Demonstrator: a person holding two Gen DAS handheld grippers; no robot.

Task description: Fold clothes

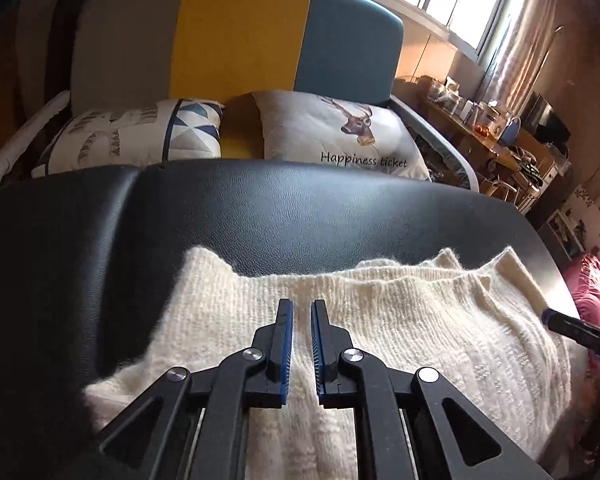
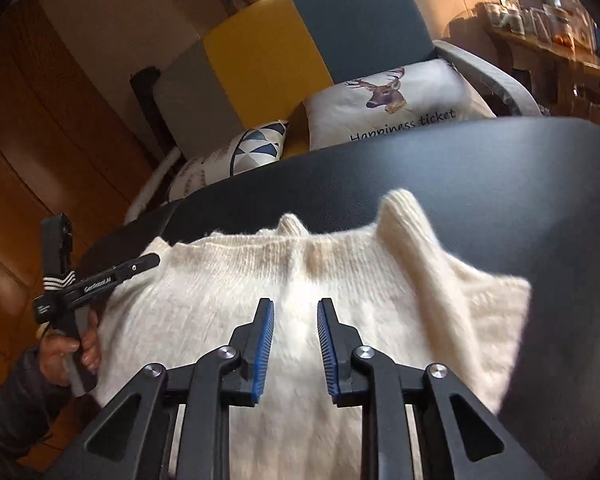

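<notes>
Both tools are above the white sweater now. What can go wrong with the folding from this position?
1. The left tool and right tool are open with nothing between their fingers; closing here may pinch only loose fuzz or bunch the cream knit sweater.
2. The sweater's near part reaches the edge of the black padded surface and could slide off when pulled.

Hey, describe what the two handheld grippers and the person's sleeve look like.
Both grippers, the left gripper and the right gripper, are matte black linkage frames with silver pivot rivets and ribbed blue pads lining the jaws. Seen from the side, the left one has white lettering and a pistol handle. The sleeve is dark and quilted.
</notes>
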